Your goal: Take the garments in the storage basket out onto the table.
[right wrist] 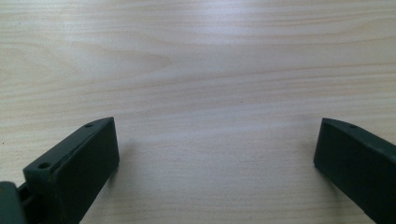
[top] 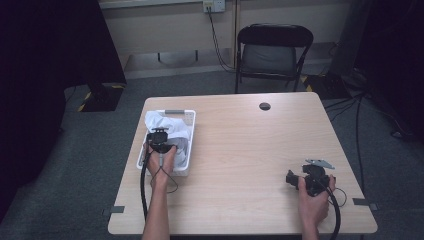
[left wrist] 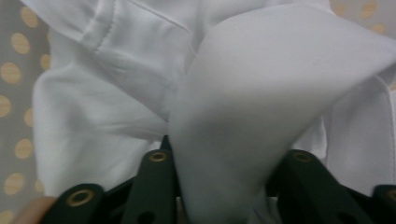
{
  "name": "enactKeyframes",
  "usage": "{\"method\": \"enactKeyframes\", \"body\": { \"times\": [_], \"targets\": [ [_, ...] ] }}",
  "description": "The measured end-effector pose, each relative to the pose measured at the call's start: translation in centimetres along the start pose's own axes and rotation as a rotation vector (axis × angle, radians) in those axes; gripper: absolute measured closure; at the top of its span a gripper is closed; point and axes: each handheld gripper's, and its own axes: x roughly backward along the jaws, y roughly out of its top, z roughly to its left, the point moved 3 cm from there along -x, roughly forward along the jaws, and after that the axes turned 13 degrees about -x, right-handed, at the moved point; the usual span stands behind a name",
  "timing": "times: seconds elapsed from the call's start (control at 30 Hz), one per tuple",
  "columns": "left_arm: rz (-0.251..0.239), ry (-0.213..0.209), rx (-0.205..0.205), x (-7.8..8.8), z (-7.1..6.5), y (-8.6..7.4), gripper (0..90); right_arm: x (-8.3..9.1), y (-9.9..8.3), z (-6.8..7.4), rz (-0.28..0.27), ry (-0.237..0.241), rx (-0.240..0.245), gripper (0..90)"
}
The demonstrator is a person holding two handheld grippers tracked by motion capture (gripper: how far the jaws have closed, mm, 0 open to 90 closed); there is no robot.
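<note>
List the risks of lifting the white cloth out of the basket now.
The left tongs pinch just one fold of the crumpled white cloth, so it may slip free. The rest lies bunched in the white perforated plastic basket and might drag the basket along. The right tongs rest open, too far off to steady it.

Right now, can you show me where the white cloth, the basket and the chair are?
white cloth [left wrist: 243, 93], left gripper view, on its pinched fold.
basket [top: 189, 145], high view, on its right wall.
chair [top: 269, 59], high view, on its seat.
</note>
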Motion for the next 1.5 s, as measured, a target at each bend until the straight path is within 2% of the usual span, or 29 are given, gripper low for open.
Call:
{"method": "enactKeyframes", "body": {
  "times": [0.1,0.13,0.2,0.4,0.5,0.83,0.9,1.3,1.5],
  "targets": [
    [-0.04,-0.006,0.034,0.2,0.0,-0.3,75.5,0.0,0.0,0.0,0.0,0.0,0.0,0.0],
    [-0.04,-0.006,0.034,0.2,0.0,-0.3,76.1,0.0,0.0,0.0,0.0,0.0,0.0,0.0],
    [-0.06,-0.015,0.062,0.3,0.2,-0.5,76.8,0.0,0.0,0.0,0.0,0.0,0.0,0.0],
    [-0.087,-0.023,0.068,0.5,0.2,-0.6,78.3,0.0,0.0,0.0,0.0,0.0,0.0,0.0],
    [-0.109,-0.032,0.094,0.7,0.3,-0.5,78.4,0.0,0.0,0.0,0.0,0.0,0.0,0.0],
    [-0.165,-0.066,0.098,1.8,0.2,-0.4,79.8,0.0,0.0,0.0,0.0,0.0,0.0,0.0],
    [-0.199,-0.079,0.105,2.3,0.3,-0.5,79.8,0.0,0.0,0.0,0.0,0.0,0.0,0.0],
    [-0.267,-0.093,0.146,3.5,0.5,-1.2,79.7,0.0,0.0,0.0,0.0,0.0,0.0,0.0],
    [-0.295,-0.104,0.136,4.2,0.4,-1.2,79.3,0.0,0.0,0.0,0.0,0.0,0.0,0.0]
  ]
}}
